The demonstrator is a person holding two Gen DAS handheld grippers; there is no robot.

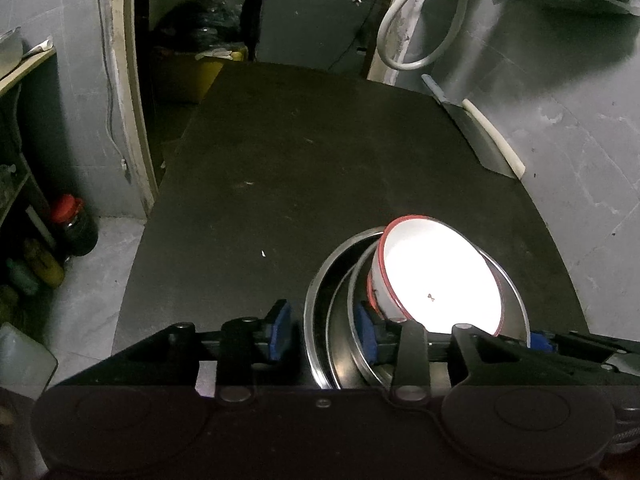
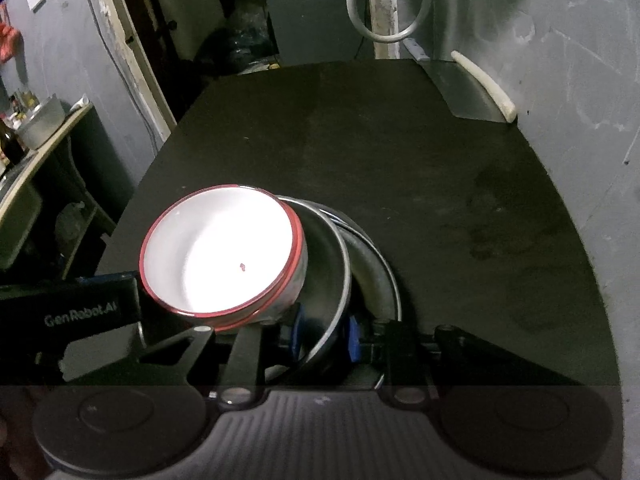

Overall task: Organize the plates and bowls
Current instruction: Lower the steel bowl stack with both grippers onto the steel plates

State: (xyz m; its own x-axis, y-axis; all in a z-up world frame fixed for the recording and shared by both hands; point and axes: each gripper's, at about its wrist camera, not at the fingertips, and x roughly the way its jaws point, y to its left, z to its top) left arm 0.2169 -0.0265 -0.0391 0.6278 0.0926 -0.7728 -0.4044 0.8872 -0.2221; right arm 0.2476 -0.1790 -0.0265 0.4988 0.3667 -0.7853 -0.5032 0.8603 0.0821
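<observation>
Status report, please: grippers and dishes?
Left gripper astride steel plate rim. Right gripper astride inner steel bowl rim. White bowl tilted on top.

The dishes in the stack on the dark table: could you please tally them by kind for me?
White bowl with red rim: 1
Steel plates or pans, nested under it: 2 visible
Total: 3 dishes visible; any more beneath cannot be told.

I work at a dark matte tabletop [image 1: 280,168] against grey concrete walls [image 1: 568,128]; a white looped hose [image 1: 404,24] hangs beyond, dimly lit.
</observation>
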